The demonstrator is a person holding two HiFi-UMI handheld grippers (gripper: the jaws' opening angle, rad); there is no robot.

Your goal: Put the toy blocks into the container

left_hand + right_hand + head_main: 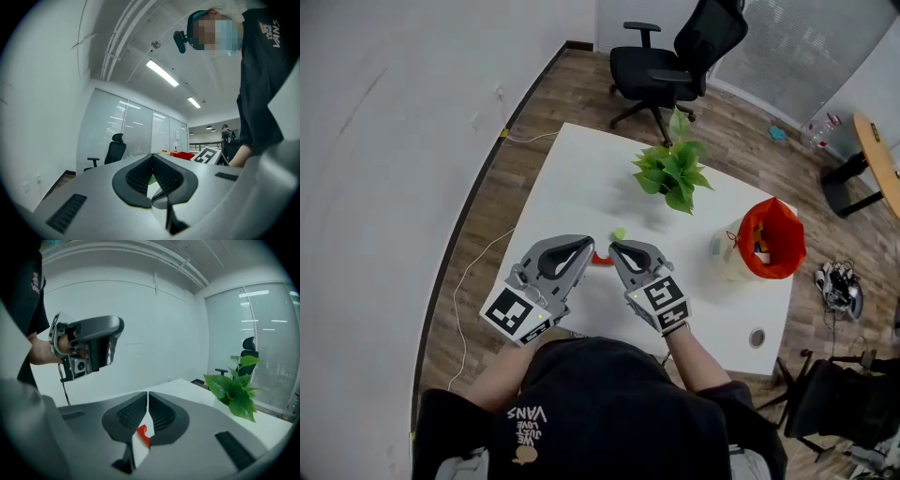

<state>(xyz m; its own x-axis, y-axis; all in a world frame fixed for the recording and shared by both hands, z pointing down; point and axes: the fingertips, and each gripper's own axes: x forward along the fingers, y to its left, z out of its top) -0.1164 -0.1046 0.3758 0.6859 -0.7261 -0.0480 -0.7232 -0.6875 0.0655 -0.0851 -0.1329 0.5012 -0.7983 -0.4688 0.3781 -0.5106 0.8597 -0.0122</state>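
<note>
Holding left gripper [584, 247] and right gripper [617, 249] tip to tip over the white table [581, 178], each with jaws pressed together on nothing. Lying on the table just between the two tips, untouched: red toy block [602, 260], with green block [619, 233] just beyond and red-lined container [773, 239] well apart at the right.

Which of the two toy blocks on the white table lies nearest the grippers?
The red toy block, between the left gripper and right gripper; the small green block sits farther off, toward the leafy plant.
</note>
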